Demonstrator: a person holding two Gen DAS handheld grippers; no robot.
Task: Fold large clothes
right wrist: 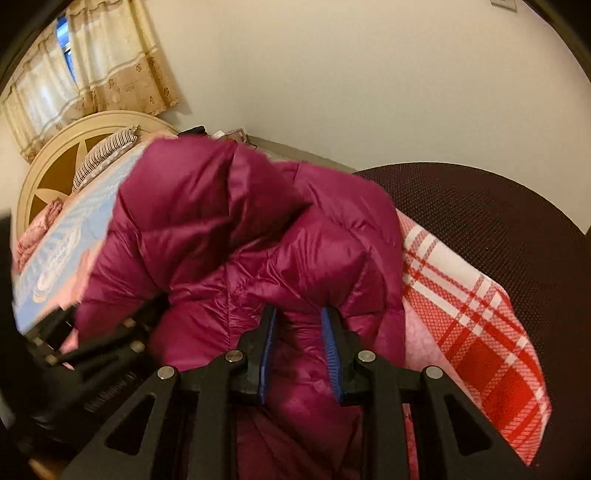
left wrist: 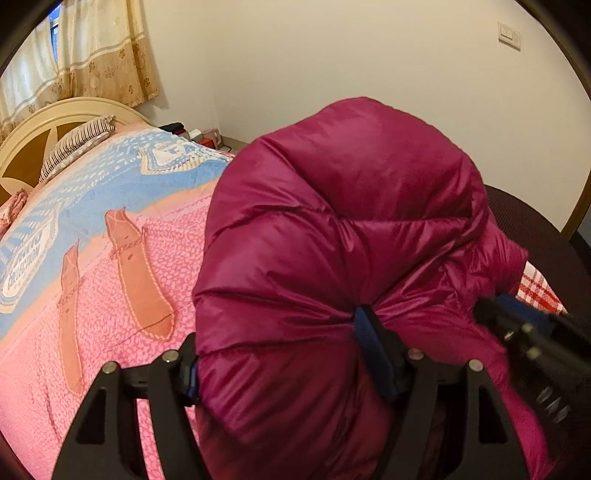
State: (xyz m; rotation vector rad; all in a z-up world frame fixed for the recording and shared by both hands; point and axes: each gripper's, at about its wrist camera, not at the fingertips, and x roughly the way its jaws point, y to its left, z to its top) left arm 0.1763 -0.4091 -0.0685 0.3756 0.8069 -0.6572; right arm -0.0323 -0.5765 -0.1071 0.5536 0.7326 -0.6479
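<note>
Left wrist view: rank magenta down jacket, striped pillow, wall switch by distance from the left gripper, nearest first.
1. Magenta down jacket: clamped in the left gripper.
2. Striped pillow: far left, at the headboard.
3. Wall switch: upper right, on the far wall.

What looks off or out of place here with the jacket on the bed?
Nothing is damaged or spilled. The magenta puffer jacket is bunched into a bulging hump rather than lying flat, pinched by both the left gripper and right gripper.
</note>
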